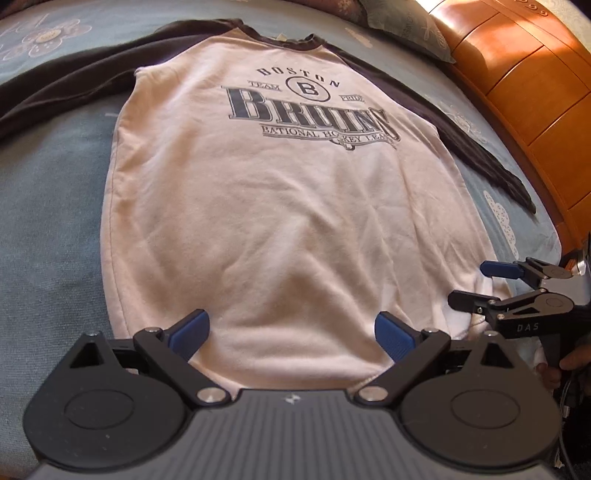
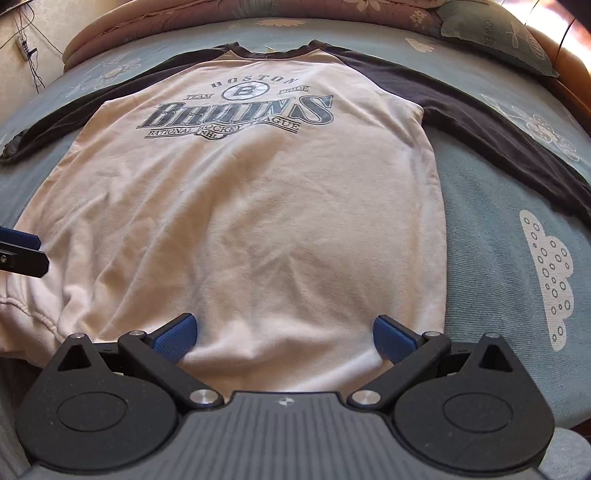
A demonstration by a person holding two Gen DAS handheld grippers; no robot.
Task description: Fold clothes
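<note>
Frankly, the trouble I'd expect is at the hem: the shirt is soft, already rumpled along its near edge, and a pinch that catches only the top layer would let the back layer stay on the bed and the fold come out crooked. If the two hands lift unevenly, the body could skew and the dark sleeves, spread well out to either side, might drag and bunch under it. It lies face up, print showing, flat on the blue bedspread with its collar at the far side and the hem nearest both cameras. The left gripper has its fingers spread wide and holding nothing, poised just over the hem, so that the pale cloth fills the gap between the blue pads; whether they touch the fabric I cannot tell. The right gripper is likewise spread wide and empty, over the hem nearer the shirt's right side seam. From the left camera it shows at the right edge, its fingers parted, by the bunched corner of the hem. Another risk is the bed's edge by the wooden drawers: the right sleeve ends close to it and could slip off if tugged. A pillow sits beyond the collar, well clear.
</note>
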